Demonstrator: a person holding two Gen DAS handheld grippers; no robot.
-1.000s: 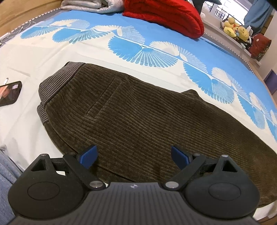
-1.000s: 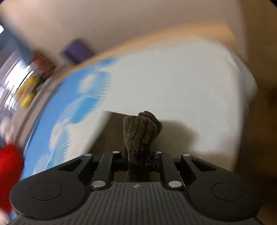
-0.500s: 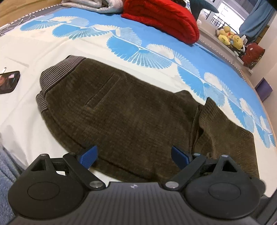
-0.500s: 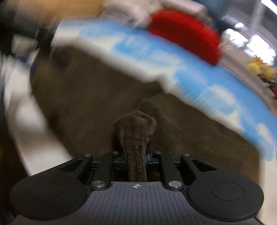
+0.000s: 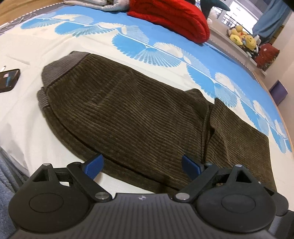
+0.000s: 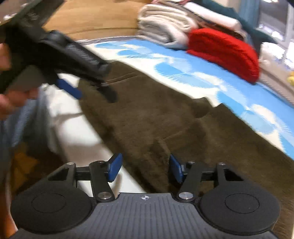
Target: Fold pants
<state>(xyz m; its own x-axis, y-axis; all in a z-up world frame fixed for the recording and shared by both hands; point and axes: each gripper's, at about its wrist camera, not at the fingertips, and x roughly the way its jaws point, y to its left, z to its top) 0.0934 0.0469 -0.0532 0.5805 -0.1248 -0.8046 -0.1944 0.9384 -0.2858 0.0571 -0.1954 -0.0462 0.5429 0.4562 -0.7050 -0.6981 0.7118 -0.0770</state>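
Observation:
Dark olive corduroy pants [image 5: 139, 114] lie on the bed, waistband at the left, the leg end folded back over the right part [image 5: 237, 132]. My left gripper [image 5: 142, 163] is open and empty, just above the pants' near edge. My right gripper [image 6: 145, 169] is open and empty over the near edge of the pants [image 6: 165, 114]. The right wrist view is blurred and shows the left gripper [image 6: 73, 71] held over the waistband end.
The bed sheet [image 5: 165, 55] is cream and blue with fan patterns. A red blanket [image 5: 170, 16] and grey folded bedding [image 5: 91, 3] lie at the far side. A phone [image 5: 8, 80] lies at the left. Plush toys [image 5: 242, 35] sit on a ledge.
My right gripper carried the pant leg end over toward the waistband, then opened and let it go. The pants are now folded shorter. The left gripper stayed open.

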